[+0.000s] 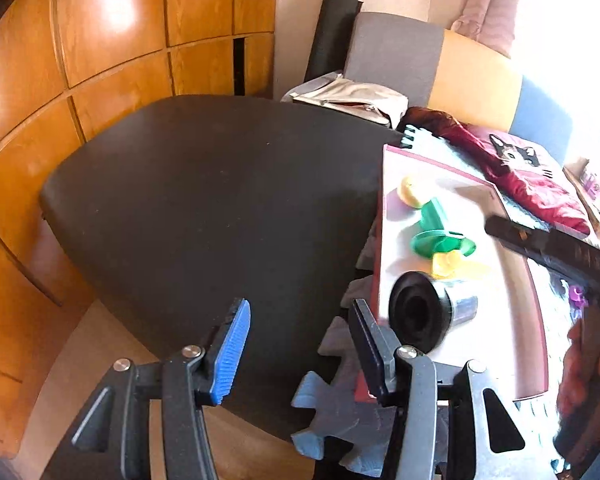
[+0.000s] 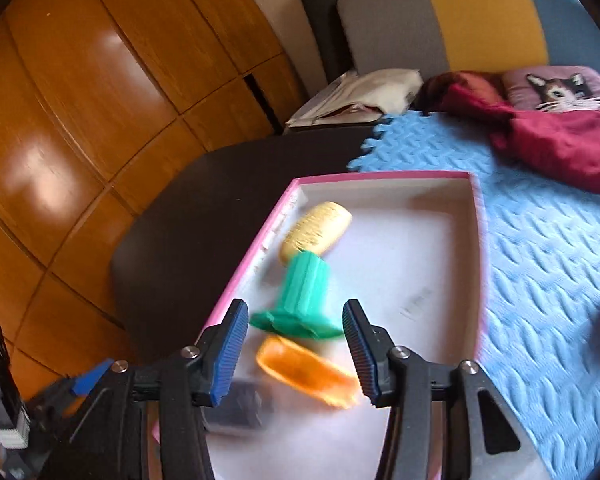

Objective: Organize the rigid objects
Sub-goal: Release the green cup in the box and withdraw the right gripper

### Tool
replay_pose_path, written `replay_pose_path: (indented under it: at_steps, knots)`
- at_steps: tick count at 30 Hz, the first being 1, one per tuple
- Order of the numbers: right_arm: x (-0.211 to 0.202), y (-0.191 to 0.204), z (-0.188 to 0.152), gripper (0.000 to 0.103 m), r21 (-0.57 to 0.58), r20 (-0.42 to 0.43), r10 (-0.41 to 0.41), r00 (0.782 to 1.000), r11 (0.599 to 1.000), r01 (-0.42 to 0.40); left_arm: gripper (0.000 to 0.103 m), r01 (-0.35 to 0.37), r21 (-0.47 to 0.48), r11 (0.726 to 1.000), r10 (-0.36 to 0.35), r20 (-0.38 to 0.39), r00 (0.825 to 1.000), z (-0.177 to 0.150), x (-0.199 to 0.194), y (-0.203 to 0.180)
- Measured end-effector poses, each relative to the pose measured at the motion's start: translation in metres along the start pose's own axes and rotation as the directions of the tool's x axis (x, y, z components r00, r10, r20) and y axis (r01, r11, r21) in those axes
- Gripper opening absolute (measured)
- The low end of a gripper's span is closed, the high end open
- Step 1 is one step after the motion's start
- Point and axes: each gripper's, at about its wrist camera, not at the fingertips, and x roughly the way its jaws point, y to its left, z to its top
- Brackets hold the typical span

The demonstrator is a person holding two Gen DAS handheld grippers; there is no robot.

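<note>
A shallow white box with a pink rim (image 2: 380, 178) (image 1: 384, 184) lies on the blue foam mat. Inside it are a pale yellow rounded piece (image 2: 316, 230) (image 1: 410, 192), a green flanged piece (image 2: 304, 292) (image 1: 434, 224), an orange-yellow curved piece (image 2: 300, 368) (image 1: 448, 264) and a black cylinder with a silvery end (image 1: 420, 320). My right gripper (image 2: 296, 336) hangs open over the box; the green piece's flange shows between its fingertips, untouched. My left gripper (image 1: 300, 340) stands open just left of the box's near corner, with only the black tabletop between its fingers.
The black table (image 1: 204, 200) runs to the left, with wooden cupboard doors (image 1: 100, 60) behind it. A red cloth (image 2: 560, 144), a cat cushion (image 2: 560, 88) and a white bag (image 2: 360, 92) lie at the back. A hand (image 1: 576, 372) shows at the right edge.
</note>
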Motion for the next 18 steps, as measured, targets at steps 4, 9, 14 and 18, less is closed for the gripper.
replay_pose_path:
  at_steps: [4, 9, 14, 18]
  knots:
    - [-0.029, -0.019, -0.014, 0.050, 0.029, 0.043, -0.089, 0.995, 0.996, 0.088, 0.052, 0.019, 0.025, 0.999, -0.020, 0.010, 1.000, 0.001, -0.006, -0.012]
    - [-0.063, -0.045, -0.029, 0.050, 0.078, 0.068, -0.198, 0.978, 0.978, 0.193, 0.052, 0.051, 0.071, 0.996, -0.052, 0.017, 0.998, 0.001, -0.014, -0.032]
    - [-0.097, -0.071, -0.045, 0.050, 0.111, 0.090, -0.300, 0.950, 0.950, 0.290, 0.052, 0.093, 0.123, 0.988, -0.096, 0.022, 0.995, 0.003, -0.020, -0.055]
    - [-0.127, -0.093, -0.058, 0.050, 0.140, 0.103, -0.380, 0.919, 0.920, 0.365, 0.052, 0.137, 0.175, 0.975, -0.142, 0.018, 0.990, 0.003, -0.026, -0.081]
